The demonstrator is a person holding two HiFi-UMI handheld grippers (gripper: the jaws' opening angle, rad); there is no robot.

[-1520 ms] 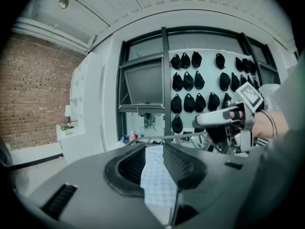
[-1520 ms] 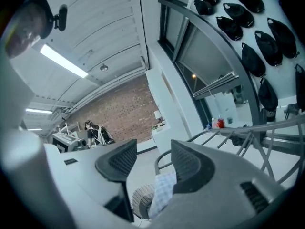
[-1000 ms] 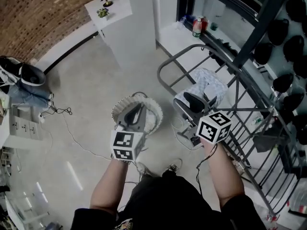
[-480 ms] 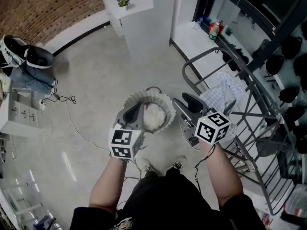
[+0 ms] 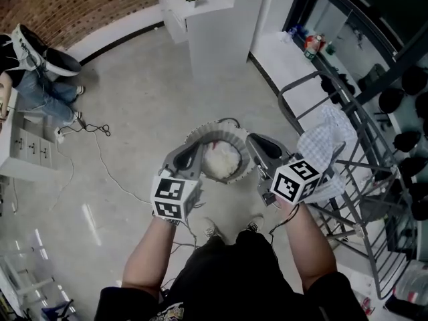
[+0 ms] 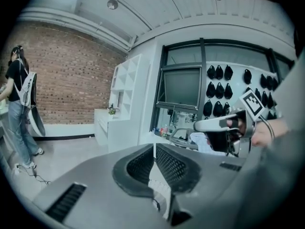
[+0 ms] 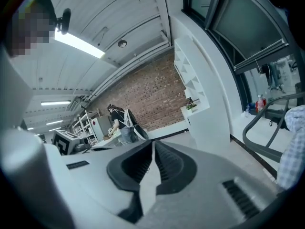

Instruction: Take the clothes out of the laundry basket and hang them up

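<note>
Left gripper [image 5: 189, 156]: jaws together, nothing between them. Right gripper [image 5: 259, 146]: jaws have just been closing and now stand nearly together, also with nothing between them. In the head view the two tips flank the laundry basket [image 5: 215, 126], left tip over its 9 o'clock rim and right tip over its 3 o'clock rim. The white clothes [image 5: 221, 159] sit in the middle, at about 2 o'clock from my left tool and 10 o'clock from my right. I judge both hands about equally near, though I cannot tell how far they stand above the rim. The heap shows no clear long axis. Next move: open, tip down, reach inward. The drying rack [image 5: 294, 85], already carrying a checked cloth [image 5: 328, 136], lies beyond at 2 o'clock of the basket, on the right arm's side.
</note>
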